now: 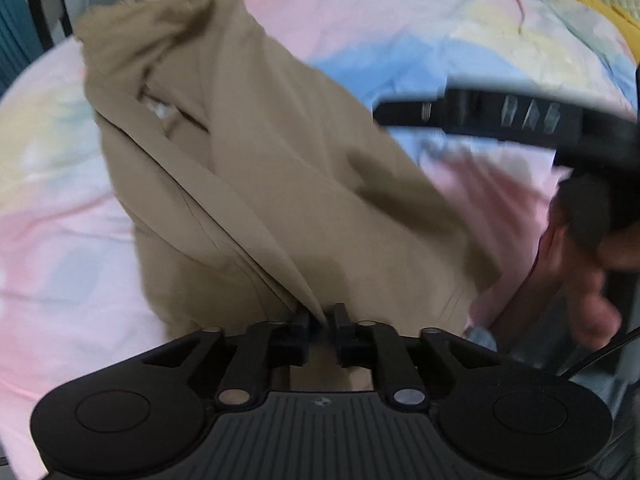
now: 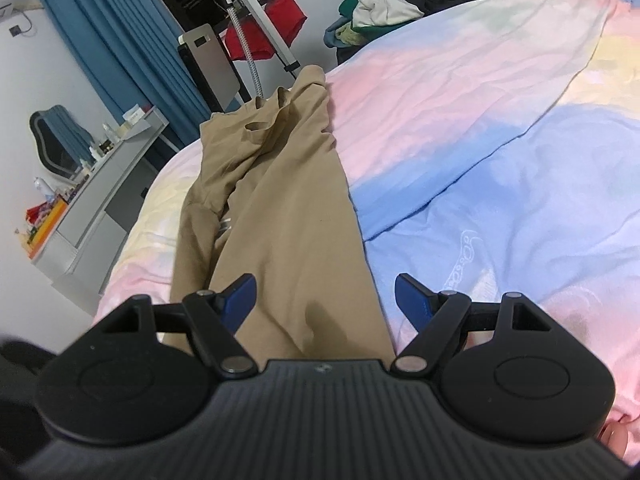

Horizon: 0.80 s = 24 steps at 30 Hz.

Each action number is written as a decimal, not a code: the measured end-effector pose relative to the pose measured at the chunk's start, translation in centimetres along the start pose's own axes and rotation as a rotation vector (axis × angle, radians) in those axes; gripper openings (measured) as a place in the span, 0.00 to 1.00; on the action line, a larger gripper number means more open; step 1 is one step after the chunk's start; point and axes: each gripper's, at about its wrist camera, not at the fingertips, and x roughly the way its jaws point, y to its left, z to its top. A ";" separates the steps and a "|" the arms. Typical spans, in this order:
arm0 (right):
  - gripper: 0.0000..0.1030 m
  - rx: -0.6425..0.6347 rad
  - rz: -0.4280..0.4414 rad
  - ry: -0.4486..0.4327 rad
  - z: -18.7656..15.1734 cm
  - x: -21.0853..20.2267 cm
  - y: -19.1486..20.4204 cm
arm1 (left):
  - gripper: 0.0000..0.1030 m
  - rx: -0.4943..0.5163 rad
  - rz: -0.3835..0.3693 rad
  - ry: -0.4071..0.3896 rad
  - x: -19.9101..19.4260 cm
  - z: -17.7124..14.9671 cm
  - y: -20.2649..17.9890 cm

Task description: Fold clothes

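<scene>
A tan garment lies bunched on a pastel bedspread. My left gripper is shut on a fold of its near edge, lifting the cloth slightly. In the right wrist view the same tan garment stretches away along the bed. My right gripper is open and empty, its blue fingers spread over the garment's near end. The right gripper also shows blurred at the right of the left wrist view, held by a hand.
The pastel bedspread covers the bed. Beyond its far edge are a pile of clothes, a stand with a red item, blue curtains and a grey dresser at left.
</scene>
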 end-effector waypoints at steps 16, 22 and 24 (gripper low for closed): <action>0.77 0.108 0.017 0.149 -0.4 2.4 -1.8 | 0.80 -0.415 -0.166 -0.298 -3.3 -6.2 12.1; 0.77 0.151 0.065 0.250 -1.1 3.5 -2.0 | 0.79 -0.492 -0.254 -0.195 -1.5 -7.0 13.9; 0.77 0.149 0.089 0.273 -1.3 3.6 -1.7 | 0.77 -0.498 -0.327 -0.176 -1.4 -7.3 14.0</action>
